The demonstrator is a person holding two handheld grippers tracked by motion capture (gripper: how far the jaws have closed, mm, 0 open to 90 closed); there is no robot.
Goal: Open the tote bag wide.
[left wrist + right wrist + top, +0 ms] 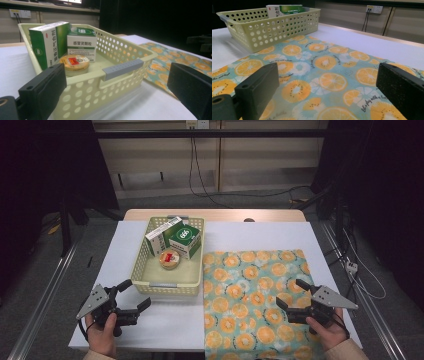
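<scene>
White sheeting covers the table [150, 320], and the pale yellow perforated basket [146, 268] on it serves as the landmark: to its right, edge just beside it, lies the orange-slice patterned cloth [260, 295]. Inside the basket a tall green-and-white box [161, 236] stands at the far left, a squarer green-topped box [185, 240] is just right of it, and a round yellow tin [169, 259] lies in front of both, nearest the grey handle [122, 69]. The left gripper [134, 296] hovers just in front of the basket's near left corner, jaws spread wide with nothing between them; the right gripper [292, 297] hangs over the cloth, well to the basket's right, likewise gaping and empty. This looks like the start: nothing is lifted yet. A likely next move is for the left gripper to rise over the rim and come down on one of the items.
</scene>
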